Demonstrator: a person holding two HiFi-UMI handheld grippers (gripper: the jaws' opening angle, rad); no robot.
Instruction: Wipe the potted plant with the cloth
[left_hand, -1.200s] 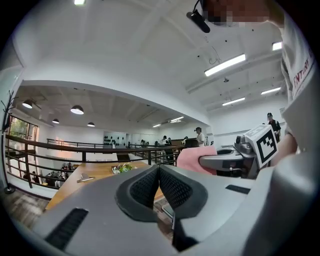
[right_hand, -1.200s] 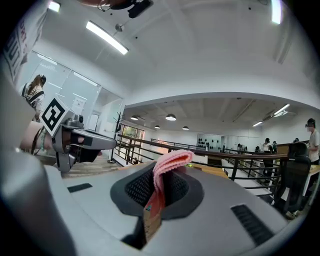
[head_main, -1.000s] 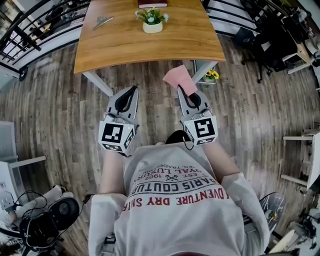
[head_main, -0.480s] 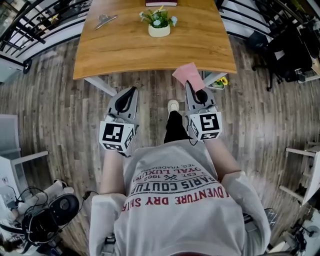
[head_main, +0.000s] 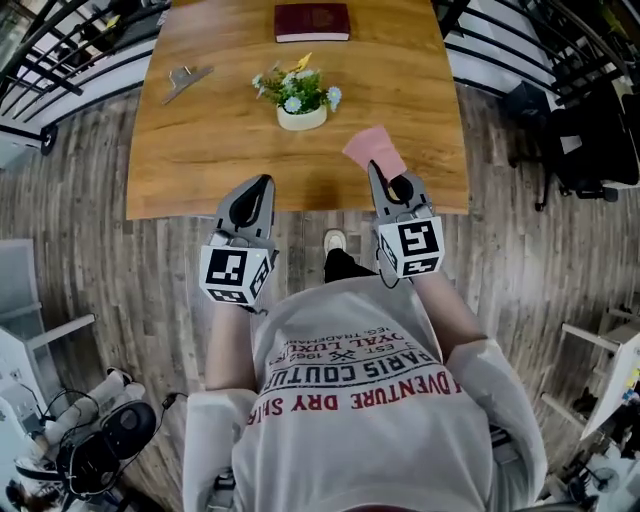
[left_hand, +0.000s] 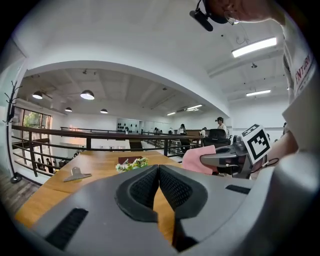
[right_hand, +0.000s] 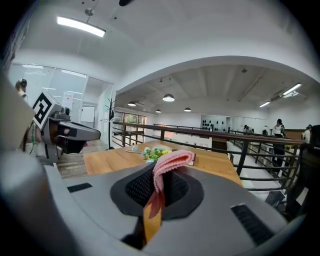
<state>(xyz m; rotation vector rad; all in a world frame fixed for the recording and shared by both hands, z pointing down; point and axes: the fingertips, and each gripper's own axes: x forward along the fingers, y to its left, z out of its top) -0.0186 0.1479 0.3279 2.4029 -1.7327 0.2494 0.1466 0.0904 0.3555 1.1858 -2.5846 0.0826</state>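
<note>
In the head view, the potted plant (head_main: 297, 100), a small white pot with green leaves and pale flowers, is seen standing upright near the middle of the wooden desk (head_main: 200, 150). A dark red book (head_main: 312, 21) is laid flat at 12 o'clock from the plant, well apart from it, and a small metal clip (head_main: 187, 78) is placed at 9 o'clock from it. The 2 grippers are held side by side over the near edge of the desk, both pointed toward its far side. The jaws of the left gripper (left_hand: 159, 172) are clenched together, pad against pad, with nothing between them; the plant is found at 1 o'clock from their tips. The pink cloth (head_main: 372, 152) is grasped in the jaws of the right gripper (right_hand: 158, 186), pinched between the ribbed pads, and a folded part of it is seen sticking out beyond the tips. The plant is located at 10 o'clock from the cloth, apart from it and untouched by either gripper. A wood-plank floor (head_main: 90, 260) is seen below the desk, and black railings (head_main: 60, 40) are seen along the sides.
</note>
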